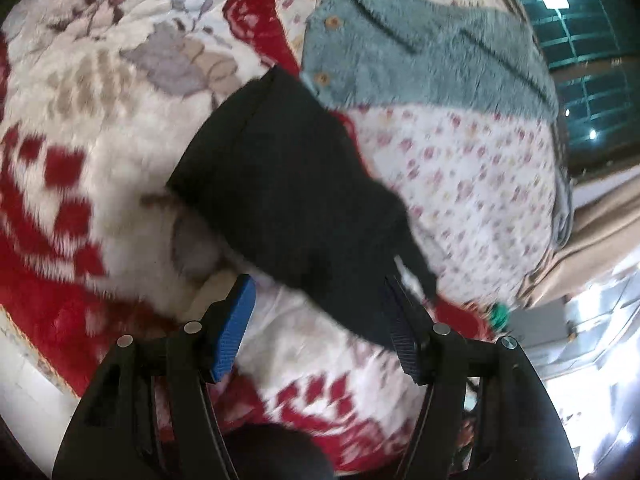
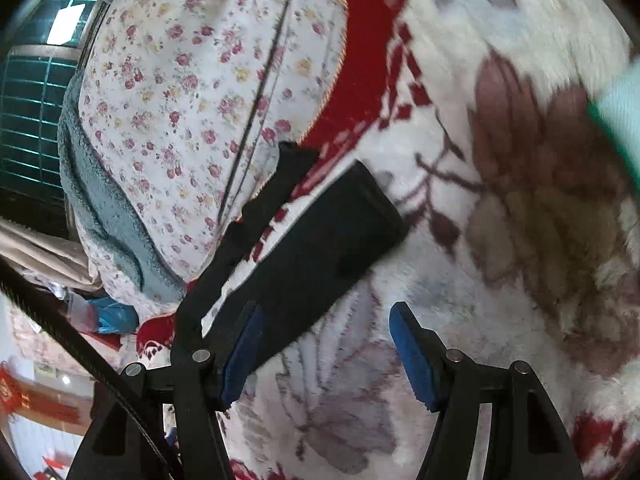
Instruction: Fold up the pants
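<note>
pants (image 1: 288,184): dark, soft, folded slab on plush red-white blanket (image 1: 80,152) | left gripper (image 1: 320,332): wide, empty | right gripper (image 2: 324,352): wide, empty | left view only: fuzzy teal cardigan (image 1: 420,52), wooden buttons

My left tongs (image 1: 320,320) hung wide open over the black pants (image 1: 288,184).

The pants lay bunched on the fluffy red-and-white blanket (image 1: 88,128), one edge running down against my right-hand blue pad while the other pad stood clear of the cloth. Beyond the pants a grey-blue fleece jacket (image 1: 420,48) with wooden buttons rested on a white floral sheet (image 1: 472,184), its near corner touching the dark fabric. The whole view was blurred.
</note>
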Demonstrator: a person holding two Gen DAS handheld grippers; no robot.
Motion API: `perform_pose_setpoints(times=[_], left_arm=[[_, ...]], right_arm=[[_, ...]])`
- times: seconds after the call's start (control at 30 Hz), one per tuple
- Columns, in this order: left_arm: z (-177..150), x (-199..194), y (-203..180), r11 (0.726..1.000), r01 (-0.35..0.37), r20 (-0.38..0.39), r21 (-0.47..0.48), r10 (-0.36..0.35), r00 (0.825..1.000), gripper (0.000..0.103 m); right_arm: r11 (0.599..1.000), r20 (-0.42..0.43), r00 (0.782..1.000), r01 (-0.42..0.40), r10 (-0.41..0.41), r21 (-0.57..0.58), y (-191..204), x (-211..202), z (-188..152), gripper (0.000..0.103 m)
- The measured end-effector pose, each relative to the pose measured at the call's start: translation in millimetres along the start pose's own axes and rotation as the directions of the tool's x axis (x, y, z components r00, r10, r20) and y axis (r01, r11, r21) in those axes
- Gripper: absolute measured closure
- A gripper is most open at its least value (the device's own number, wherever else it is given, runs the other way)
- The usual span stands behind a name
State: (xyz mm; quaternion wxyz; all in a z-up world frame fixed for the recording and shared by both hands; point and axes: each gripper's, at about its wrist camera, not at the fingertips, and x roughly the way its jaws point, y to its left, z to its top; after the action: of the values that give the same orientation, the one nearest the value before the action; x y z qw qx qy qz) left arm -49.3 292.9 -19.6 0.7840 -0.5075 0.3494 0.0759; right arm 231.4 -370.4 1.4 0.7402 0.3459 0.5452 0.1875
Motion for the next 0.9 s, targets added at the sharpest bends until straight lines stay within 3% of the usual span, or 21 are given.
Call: perform_pose_setpoints(times=[0.13,0.2,0.23,0.3,0.33,0.4,0.6,0.67,0.83,0.9], left_arm=[[2,19,9,0.999,-0.049,0.029,-0.009,0.049,0.998,0.04],[6,24,10,0.999,-0.05,0.037,-0.014,0.05,0.998,0.04],[7,24,12,0.999,-0.032,0.043,-0.032,0.033,0.999,0.04],[6,21,19,0.998,0.011,0.051,-0.07,-0.007,0.999,0.04],[6,17,23,0.995,0.045,0.056,-0.091,-0.04,0.998,0.04],[4,12,32,0.983,0.12,0.064,-0.137,-0.112,0.992,0.04],[9,15,33,0.95,0.237,0.064,-0.204,-0.229,0.971,0.034],[14,24,26,0.954,0.225,0.043,-0.197,-0.22,0.974,0.034],[28,41,13,0.971,0.161,0.035,-0.177,-0.157,0.987,0.033],[31,43,11,0.974,0.139,0.046,-0.177,-0.133,0.99,0.033]], right_arm=[[0.985,0.017,0.989,-0.15,0.149,0.084,-22,24,14,0.048],[0.982,-0.008,0.986,-0.167,0.168,0.083,-22,41,25,0.048],[0.984,-0.033,0.989,-0.137,0.141,0.11,-24,52,29,0.05],[0.974,-0.021,0.982,-0.185,0.19,0.129,-22,57,34,0.055],[0.972,0.006,0.978,-0.207,0.208,0.11,-17,55,36,0.065],[0.967,0.064,0.965,-0.254,0.253,0.006,-2,45,37,0.067],[0.99,0.014,0.99,-0.139,0.14,-0.019,-4,57,32,0.07],[0.996,-0.002,0.996,-0.088,0.088,-0.003,-11,63,33,0.07],[0.998,-0.002,0.998,-0.068,0.068,-0.019,-11,66,33,0.071],[0.997,-0.001,0.999,-0.048,0.048,-0.052,-7,67,33,0.076]])
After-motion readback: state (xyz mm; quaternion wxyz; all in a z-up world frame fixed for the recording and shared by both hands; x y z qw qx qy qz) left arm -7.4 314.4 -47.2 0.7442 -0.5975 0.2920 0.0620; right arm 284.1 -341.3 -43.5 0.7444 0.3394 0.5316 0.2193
